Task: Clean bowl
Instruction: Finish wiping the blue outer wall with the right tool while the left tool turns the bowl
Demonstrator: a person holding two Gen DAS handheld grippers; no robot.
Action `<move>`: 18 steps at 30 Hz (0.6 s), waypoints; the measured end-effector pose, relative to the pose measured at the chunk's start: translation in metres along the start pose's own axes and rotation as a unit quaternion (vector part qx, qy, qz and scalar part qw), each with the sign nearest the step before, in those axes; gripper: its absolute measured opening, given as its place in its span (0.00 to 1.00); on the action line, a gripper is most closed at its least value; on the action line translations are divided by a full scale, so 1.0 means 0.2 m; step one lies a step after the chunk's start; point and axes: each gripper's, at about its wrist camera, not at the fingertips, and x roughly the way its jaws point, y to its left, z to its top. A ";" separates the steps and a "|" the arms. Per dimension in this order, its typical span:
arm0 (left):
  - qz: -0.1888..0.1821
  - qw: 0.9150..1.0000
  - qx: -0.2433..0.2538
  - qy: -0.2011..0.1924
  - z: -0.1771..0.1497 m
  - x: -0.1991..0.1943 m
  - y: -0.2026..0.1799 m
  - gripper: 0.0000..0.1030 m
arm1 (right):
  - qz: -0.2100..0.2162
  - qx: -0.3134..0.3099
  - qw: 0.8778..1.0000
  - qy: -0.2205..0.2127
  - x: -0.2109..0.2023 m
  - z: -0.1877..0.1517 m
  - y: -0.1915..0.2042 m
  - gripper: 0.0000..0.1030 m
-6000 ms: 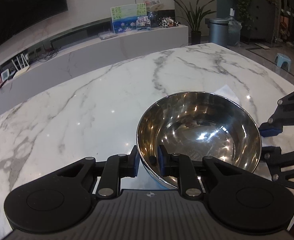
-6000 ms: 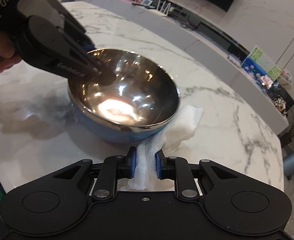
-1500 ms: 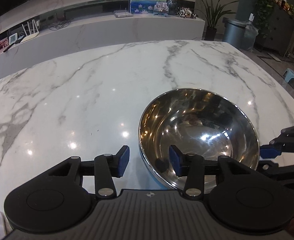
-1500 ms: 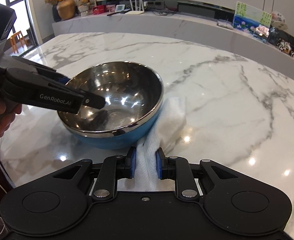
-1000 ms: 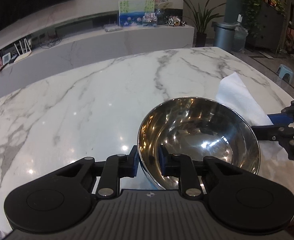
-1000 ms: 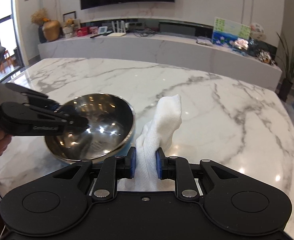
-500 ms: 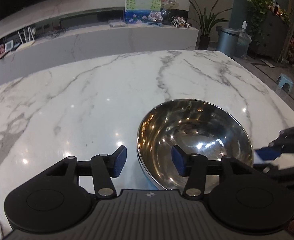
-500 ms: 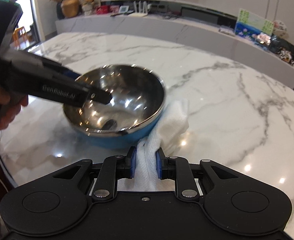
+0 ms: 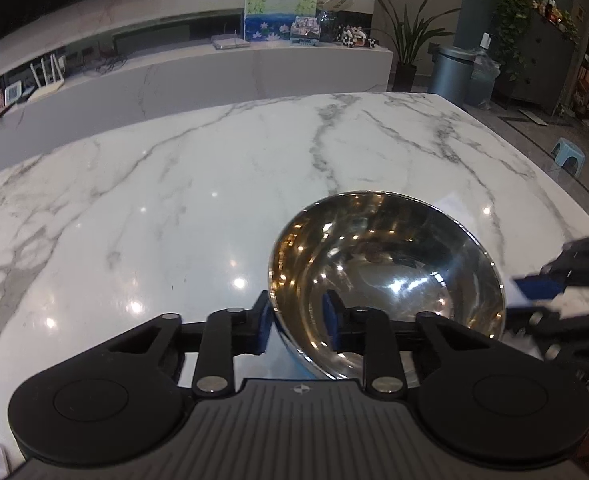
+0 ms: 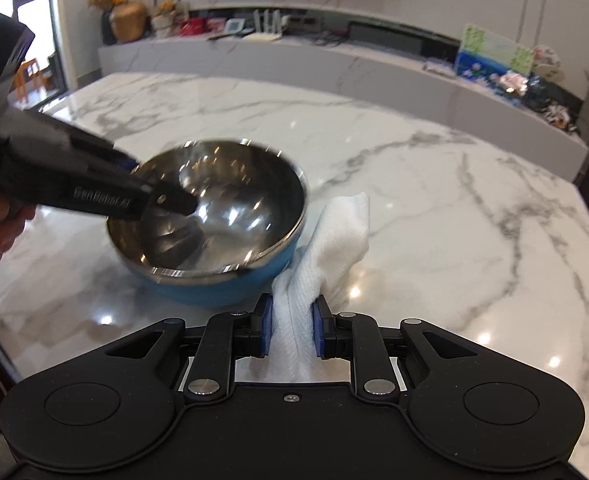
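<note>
Right wrist view: right claw [image 10: 290, 330] clamped on white cloth [image 10: 326, 248] beside bowl [image 10: 214, 216] near the tabletop [image 10: 454, 208] front edge. Left claw [image 9: 296, 328], jaws just closing, grips the bowl rim.

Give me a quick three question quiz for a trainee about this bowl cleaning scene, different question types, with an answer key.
1. True or false: the right hand-held gripper is shut on the white cloth.
2. Multiple choice: where does the left hand-held gripper grip the bowl? A) its base B) its rim, one finger inside and one outside C) nowhere
3. Fill in: the cloth lies against the bowl's ____ outer wall, on the marble table.

Key: 1 true. 2 B; its jaws have just been closing, with the rim between them. 3 blue.
</note>
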 end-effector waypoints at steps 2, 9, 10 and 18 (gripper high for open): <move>0.004 1.000 0.007 -0.006 0.00 0.01 -0.01 0.20 | -0.009 0.003 1.000 -0.012 -0.02 0.00 -0.01 0.18; 0.014 1.000 0.009 -0.006 0.01 0.02 -0.03 0.20 | 0.001 -0.013 1.000 -0.012 -0.01 0.01 0.00 0.18; 0.015 1.000 0.008 -0.006 0.01 0.02 -0.03 0.20 | 0.002 -0.017 1.000 -0.010 -0.01 0.01 0.01 0.18; 0.017 0.999 -0.010 -0.027 0.03 -0.03 -0.01 0.40 | -0.016 -0.007 1.000 0.004 0.02 0.01 0.00 0.18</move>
